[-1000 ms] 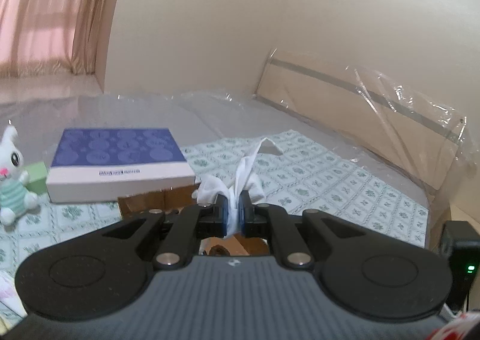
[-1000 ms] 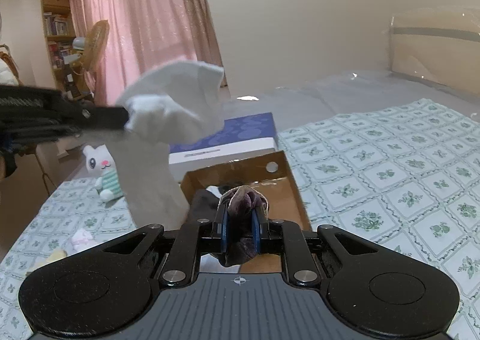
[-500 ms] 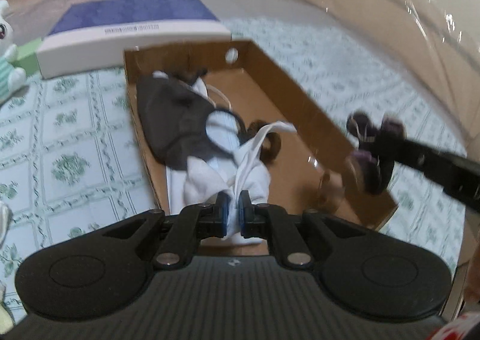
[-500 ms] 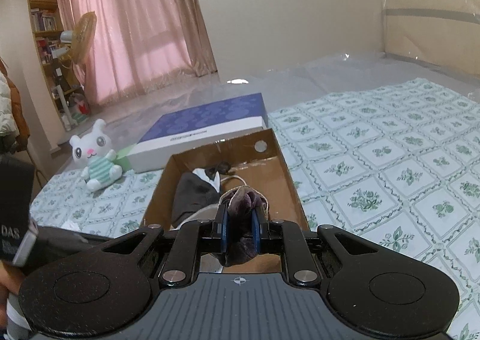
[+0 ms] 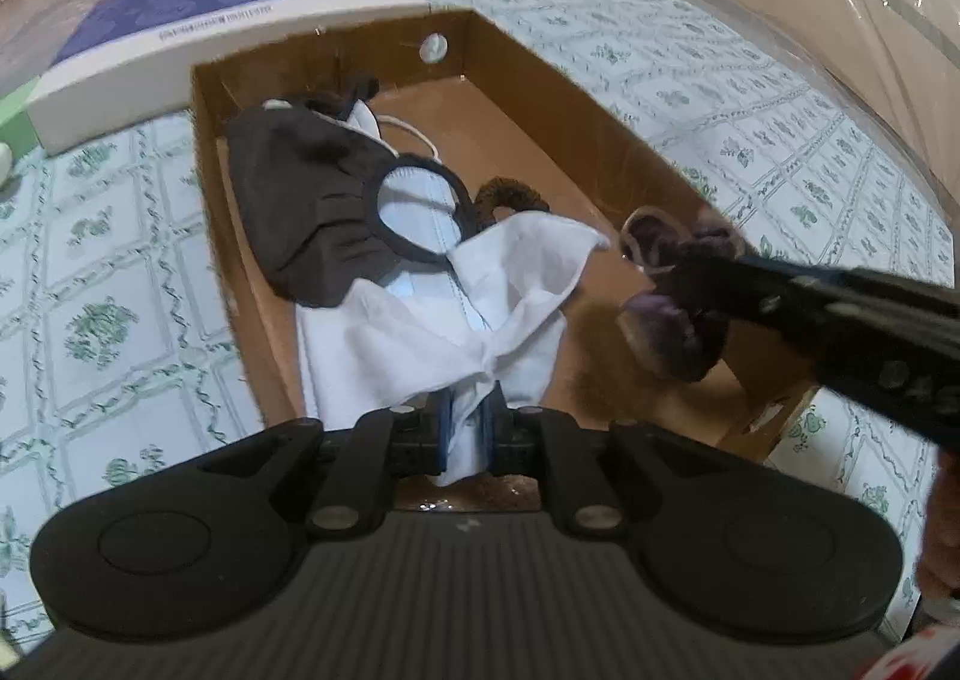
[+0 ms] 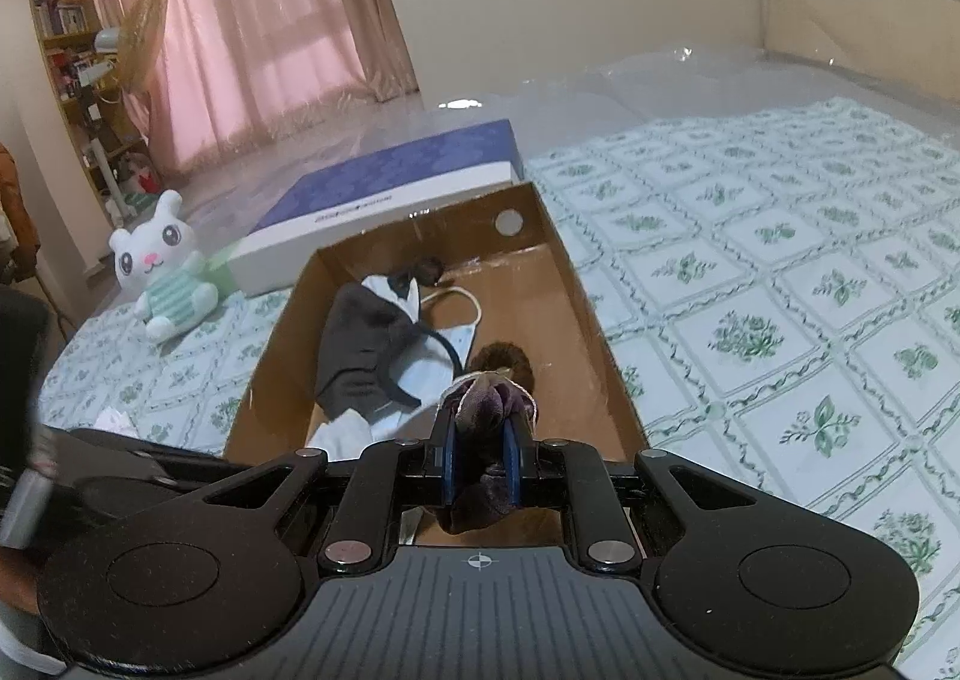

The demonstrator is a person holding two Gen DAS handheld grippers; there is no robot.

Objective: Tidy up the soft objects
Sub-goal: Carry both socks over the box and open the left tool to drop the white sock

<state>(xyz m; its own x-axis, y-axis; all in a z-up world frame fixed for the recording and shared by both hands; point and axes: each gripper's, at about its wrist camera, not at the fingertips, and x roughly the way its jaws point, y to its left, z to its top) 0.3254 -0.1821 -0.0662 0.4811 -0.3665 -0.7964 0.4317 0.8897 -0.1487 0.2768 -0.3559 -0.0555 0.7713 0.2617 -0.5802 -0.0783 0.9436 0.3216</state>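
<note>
Blue-topped box (image 6: 396,182) and plush bunny (image 6: 163,266) beyond cardboard box (image 6: 591,314).

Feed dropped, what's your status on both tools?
Left tool shut on white cloth, low in cardboard box. Right tool shut on purple scrunchie, over box. Nothing blocking.

A bed carries everything, covered by a white sheet (image 6: 750,284) with a green flower pattern. On it stands an open cardboard box (image 6: 594,320), and just behind the box lies a flat box with a blue top (image 6: 396,182). To the left of these sits a white plush rabbit (image 6: 165,272) in a striped green shirt, beside a small green block (image 6: 223,267).
</note>
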